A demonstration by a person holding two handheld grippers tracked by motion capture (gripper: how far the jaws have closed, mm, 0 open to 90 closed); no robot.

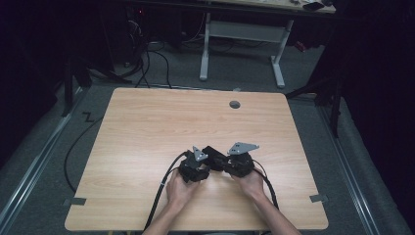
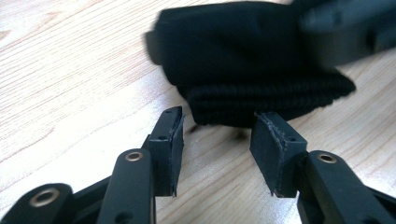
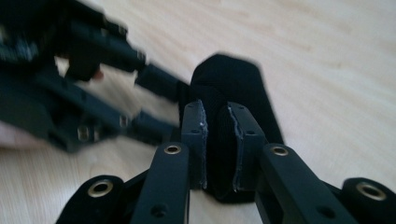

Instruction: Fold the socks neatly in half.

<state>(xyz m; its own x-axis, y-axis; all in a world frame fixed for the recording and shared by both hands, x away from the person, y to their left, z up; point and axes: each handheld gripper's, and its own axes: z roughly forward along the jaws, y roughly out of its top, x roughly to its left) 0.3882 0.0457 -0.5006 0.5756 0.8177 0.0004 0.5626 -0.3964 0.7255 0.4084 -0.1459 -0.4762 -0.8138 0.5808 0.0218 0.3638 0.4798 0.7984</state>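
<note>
A: Folded black ribbed fabric piece (image 1: pixel 213 153) lies on the pale wood-grain surface (image 1: pixel 147 127), near the person's edge, between both grippers.

B: Left gripper (image 2: pixel 217 137)?

A: Jaws apart, nothing between them. In the left gripper view the fabric's ribbed edge sits just beyond the tips, not touching the pads.

B: Right gripper (image 3: pixel 217 122)?

A: Jaws close together, clamped on the fabric; in the right gripper view the dark cloth fills the narrow gap between the pads (image 3: pixel 201 140). The left gripper shows blurred at that view's left, its tips at the fabric's edge.

B: From above?

A: Both hands low over the surface, grippers angled toward each other, fabric in the middle.
</note>
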